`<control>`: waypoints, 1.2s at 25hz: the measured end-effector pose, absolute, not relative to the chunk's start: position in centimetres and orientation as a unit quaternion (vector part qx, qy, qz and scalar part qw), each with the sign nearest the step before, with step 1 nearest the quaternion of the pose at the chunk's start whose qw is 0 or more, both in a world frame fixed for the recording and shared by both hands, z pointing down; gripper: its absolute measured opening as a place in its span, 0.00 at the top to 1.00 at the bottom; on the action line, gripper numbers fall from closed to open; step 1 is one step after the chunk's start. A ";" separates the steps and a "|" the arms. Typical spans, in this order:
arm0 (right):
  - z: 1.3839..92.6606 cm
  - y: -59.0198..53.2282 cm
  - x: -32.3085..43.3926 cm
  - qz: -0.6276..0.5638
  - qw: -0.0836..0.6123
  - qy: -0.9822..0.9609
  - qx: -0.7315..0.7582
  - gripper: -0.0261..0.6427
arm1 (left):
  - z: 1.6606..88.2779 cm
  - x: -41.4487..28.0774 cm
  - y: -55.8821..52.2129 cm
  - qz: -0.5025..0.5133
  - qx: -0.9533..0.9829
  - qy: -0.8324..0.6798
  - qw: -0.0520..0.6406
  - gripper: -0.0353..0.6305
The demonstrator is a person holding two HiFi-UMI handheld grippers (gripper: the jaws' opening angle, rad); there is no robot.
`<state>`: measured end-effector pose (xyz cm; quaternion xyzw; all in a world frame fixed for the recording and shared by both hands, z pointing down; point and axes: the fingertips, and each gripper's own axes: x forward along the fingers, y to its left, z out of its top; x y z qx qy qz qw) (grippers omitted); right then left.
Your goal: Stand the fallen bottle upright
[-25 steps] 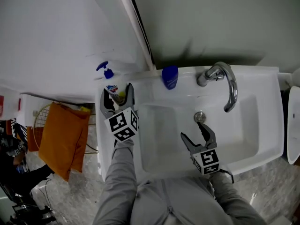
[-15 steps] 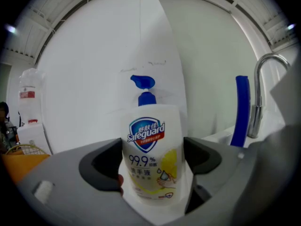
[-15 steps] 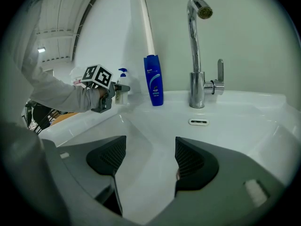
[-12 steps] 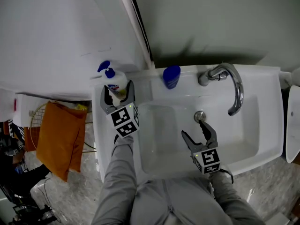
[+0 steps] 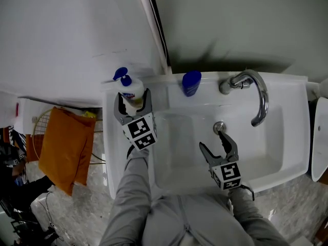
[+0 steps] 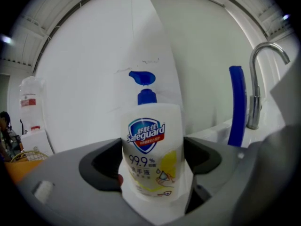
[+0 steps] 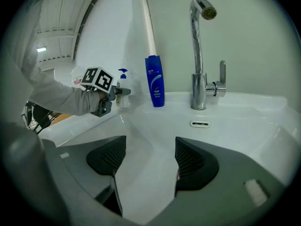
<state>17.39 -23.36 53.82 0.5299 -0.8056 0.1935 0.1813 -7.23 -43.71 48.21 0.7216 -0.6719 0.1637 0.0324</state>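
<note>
A white hand-soap pump bottle with a blue pump head stands close to upright at the sink's back left corner. My left gripper is shut on its lower body, one pad on each side. Whether its base rests on the ledge is hidden. My right gripper hangs open over the basin near the drain, nothing between its jaws. In the right gripper view the left gripper shows far left with the bottle.
A blue bottle stands upright on the back ledge. The chrome faucet arches over the white sink. An orange bag lies on the floor to the left. A wall runs behind.
My left gripper has shifted slightly right with the soap bottle, which has tipped up from a slant to near upright. The right gripper has held still.
</note>
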 end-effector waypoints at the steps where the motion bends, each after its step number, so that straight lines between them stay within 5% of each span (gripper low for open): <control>1: 53.8 -23.3 17.4 0.193 0.181 -0.806 0.530 0.47 | 48.0 -7.1 -43.6 0.163 0.722 -0.671 0.033 0.26; 30: 50.9 -22.7 17.2 0.159 0.162 -0.814 0.535 0.47 | 49.0 -7.3 -41.5 0.175 0.716 -0.672 0.075 0.25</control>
